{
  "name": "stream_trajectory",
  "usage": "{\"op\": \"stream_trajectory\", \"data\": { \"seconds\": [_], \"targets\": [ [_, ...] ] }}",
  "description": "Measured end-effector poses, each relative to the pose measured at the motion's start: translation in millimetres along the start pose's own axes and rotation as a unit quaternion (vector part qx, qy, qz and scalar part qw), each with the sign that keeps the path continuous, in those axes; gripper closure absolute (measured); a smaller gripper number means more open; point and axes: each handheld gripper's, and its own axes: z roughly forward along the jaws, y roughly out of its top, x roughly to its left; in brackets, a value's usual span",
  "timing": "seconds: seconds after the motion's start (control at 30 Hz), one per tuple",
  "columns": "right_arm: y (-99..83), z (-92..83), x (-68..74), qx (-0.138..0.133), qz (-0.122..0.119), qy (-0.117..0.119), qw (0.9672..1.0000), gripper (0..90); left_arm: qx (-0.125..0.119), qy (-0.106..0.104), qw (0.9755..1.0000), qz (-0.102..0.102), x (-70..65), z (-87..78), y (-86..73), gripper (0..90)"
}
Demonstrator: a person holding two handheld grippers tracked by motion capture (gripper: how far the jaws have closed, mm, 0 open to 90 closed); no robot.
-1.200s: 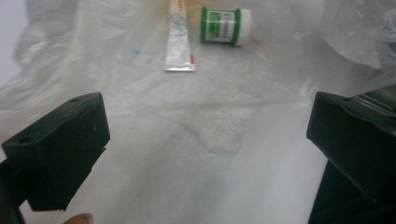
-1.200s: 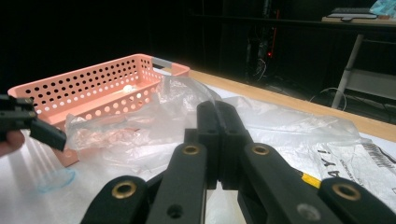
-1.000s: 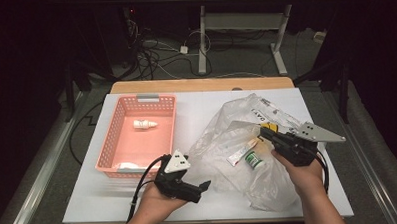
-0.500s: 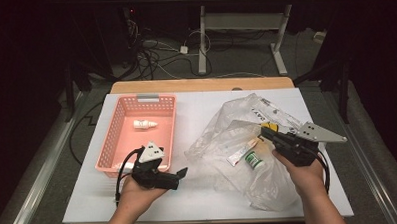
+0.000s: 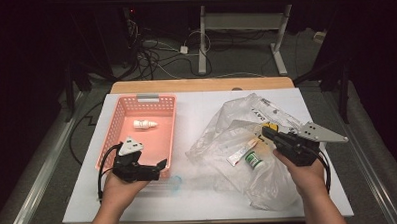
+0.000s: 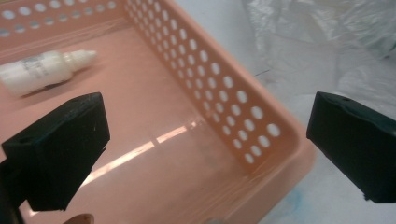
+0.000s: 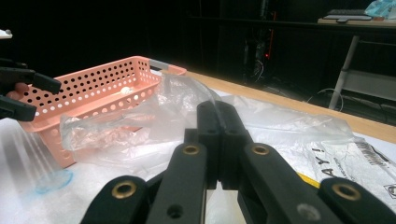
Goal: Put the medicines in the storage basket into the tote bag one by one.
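On the white table top [image 5: 196,99], the left gripper [image 5: 161,166] hangs over the near right corner of the pink perforated basket [image 5: 118,126], its jaws spread wide with nothing between them. From the left gripper view, one jaw stands above the basket floor and the other outside the basket wall, above the table. A small white dropper bottle [image 6: 44,70] lies on its side on the basket floor, well ahead of the left jaw and apart from it. Just outside the basket corner, under the right-hand jaw, a faint blue round mark [image 6: 292,203] shows on the table; I cannot tell what it is.

Off to the other side, the right gripper [image 5: 265,132] has its jaws pressed together on the edge of a crumpled clear plastic bag [image 5: 226,116]; in the right gripper view the film runs up over the closed jaw tips. Inside the bag, just beside those jaws, lie a slim white tube [image 5: 238,153] and a small item with a green label [image 5: 252,160]. A printed white sheet with black lettering [image 5: 266,109] lies beyond the right gripper, inside or under the bag. The bag spreads between the two grippers, close to the basket's right wall.
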Motion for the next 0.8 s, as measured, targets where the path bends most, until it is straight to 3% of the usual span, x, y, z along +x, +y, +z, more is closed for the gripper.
{"op": "stream_trajectory", "data": {
  "seconds": [0.2, 0.47, 0.8],
  "targets": [
    [-0.4, 0.2, 0.0, 0.001, 0.001, 0.001, 1.0, 90.0, 0.006, 0.018, 0.9997, -0.014, 13.3, -2.5, -4.1, 0.0],
    [0.2, 0.2, 0.5, -0.001, -0.001, 0.0, 1.0, 90.0, 0.002, 0.024, 0.9994, -0.024, 16.8, -4.7, -3.8, 0.0],
    [0.2, 2.8, 2.0, 0.001, 0.001, 0.002, 1.0, 90.0, -0.006, 0.028, 0.9992, -0.029, 22.1, 3.8, 33.5, 0.0]
  ]
}}
